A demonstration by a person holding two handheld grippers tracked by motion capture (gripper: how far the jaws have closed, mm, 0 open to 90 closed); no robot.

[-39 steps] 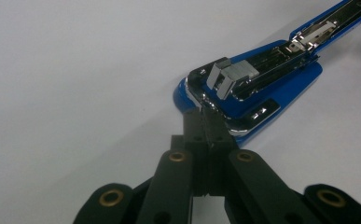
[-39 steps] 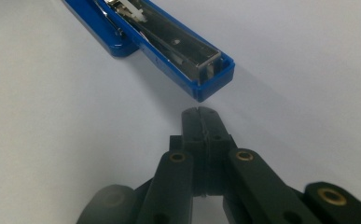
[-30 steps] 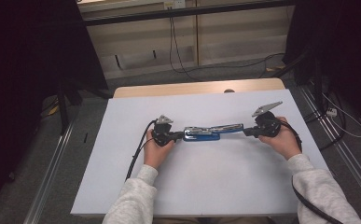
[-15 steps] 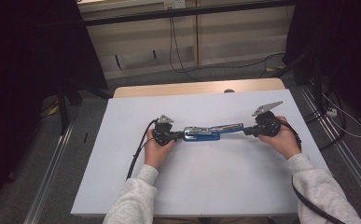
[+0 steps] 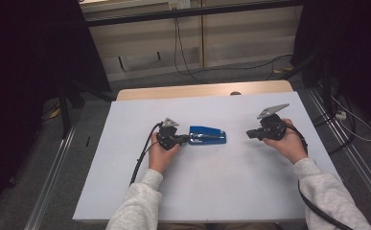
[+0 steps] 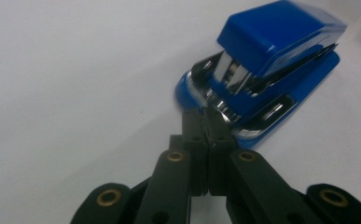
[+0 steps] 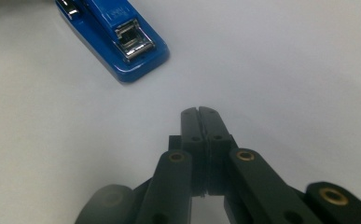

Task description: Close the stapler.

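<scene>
blue stapler (image 5: 207, 135) lies flat near the middle of the white counter (image 5: 207, 191), long axis running left-right in the high view. left gripper (image 5: 187, 139) sits at the stapler's left end, held in the person's left hand (image 5: 162, 152), black cable (image 5: 142, 154) trailing back toward the near edge.

left gripper view: the two black fingers (image 6: 193, 128) are pressed together, no gap visible between the tips. tips are right at the stapler's (image 6: 267, 70) hinge end, against the chrome metal at the back. whether they actually pinch a bit of that metal or just butt against it, cannot tell (contact zone is blurred and partly hidden by the tips). the stapler's top arm is lifted slightly off the base at this end, chrome spring parts showing.

right gripper (image 5: 249, 134) is well apart from the stapler, off to its right, held in the right hand (image 5: 286, 143), grey three-cornered plate (image 5: 272, 111) on top. right gripper view: fingers (image 7: 190, 122) fully closed on each other, nothing between them, hovering over bare counter (image 7: 285, 70). the stapler's (image 7: 115, 35) front end sits up-left of the tips with clear white surface in between, metal anvil plate (image 7: 132, 38) visible on the blue base.

wooden strip of the counter's far edge (image 5: 202, 90) shows beyond the white sheet.
</scene>
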